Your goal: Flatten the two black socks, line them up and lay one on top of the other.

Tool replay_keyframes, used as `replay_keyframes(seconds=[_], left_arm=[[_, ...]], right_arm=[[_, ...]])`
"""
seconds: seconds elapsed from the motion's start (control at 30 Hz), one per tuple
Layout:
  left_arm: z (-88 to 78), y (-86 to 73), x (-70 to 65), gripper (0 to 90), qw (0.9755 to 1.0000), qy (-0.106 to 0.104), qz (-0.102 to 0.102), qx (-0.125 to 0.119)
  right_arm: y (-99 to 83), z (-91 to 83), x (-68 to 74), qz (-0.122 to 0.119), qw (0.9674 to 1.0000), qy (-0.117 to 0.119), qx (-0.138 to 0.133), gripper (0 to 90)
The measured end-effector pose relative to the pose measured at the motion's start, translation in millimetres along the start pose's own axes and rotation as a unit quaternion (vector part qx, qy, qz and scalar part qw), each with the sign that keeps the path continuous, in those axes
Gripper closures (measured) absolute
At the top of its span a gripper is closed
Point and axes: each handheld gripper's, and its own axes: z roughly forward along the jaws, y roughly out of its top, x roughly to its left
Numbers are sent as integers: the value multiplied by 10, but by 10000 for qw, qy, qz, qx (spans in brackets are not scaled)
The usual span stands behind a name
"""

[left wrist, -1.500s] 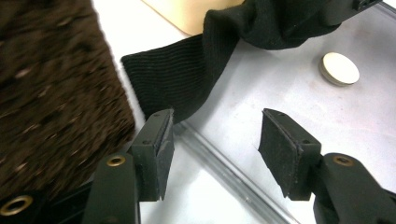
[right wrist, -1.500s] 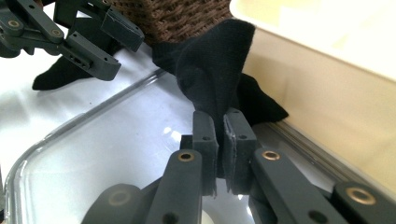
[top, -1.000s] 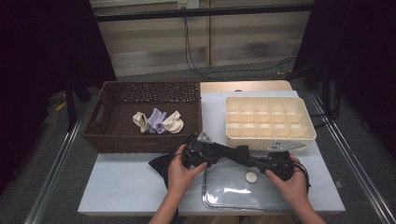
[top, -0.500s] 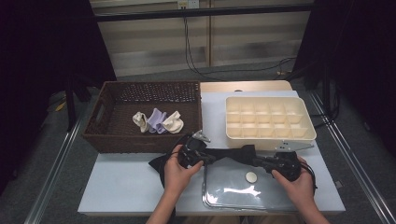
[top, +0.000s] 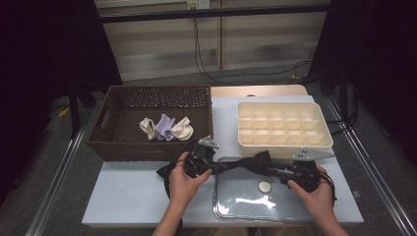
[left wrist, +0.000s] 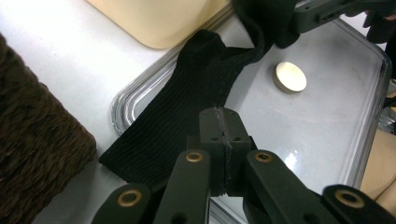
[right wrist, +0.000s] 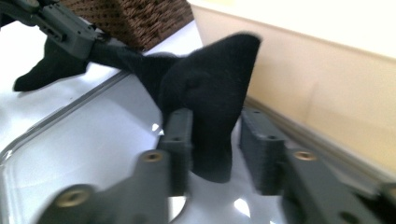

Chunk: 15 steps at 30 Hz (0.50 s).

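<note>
A black sock (top: 248, 162) hangs stretched between my two grippers above a shiny metal tray (top: 246, 212). My left gripper (top: 219, 167) is shut on the sock's left part; in the left gripper view its jaws meet over the black sock (left wrist: 187, 102). My right gripper (right wrist: 217, 135) has just been opening. The sock's folded end (right wrist: 210, 79) still sits between its jaws, lying against the left finger (right wrist: 180, 130) and apart from the right finger (right wrist: 261, 144). A small round pale disc (top: 264, 186) lies on the tray.
A brown wicker basket (top: 123, 142) at the left holds three pale rolled socks (top: 167, 128). A cream divided box (top: 280, 128) stands just behind the tray. Both rest on a white table (top: 128, 196).
The right gripper's jaws have parted around the sock's end. The left gripper has closed on the sock and lifted slightly.
</note>
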Motion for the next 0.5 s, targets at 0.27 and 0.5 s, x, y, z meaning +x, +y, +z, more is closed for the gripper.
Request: replay_keyframes(seconds=[0.27,0.5], left_arm=[[-9,2,-14,896,10000,15,-10,40],[-61,7,-65,897,9999,-143,-35,-83]], right_arm=[[156,1,140,-280,9995,-33,-150,438],[286,168,311,-643,9979,115,-38,397]])
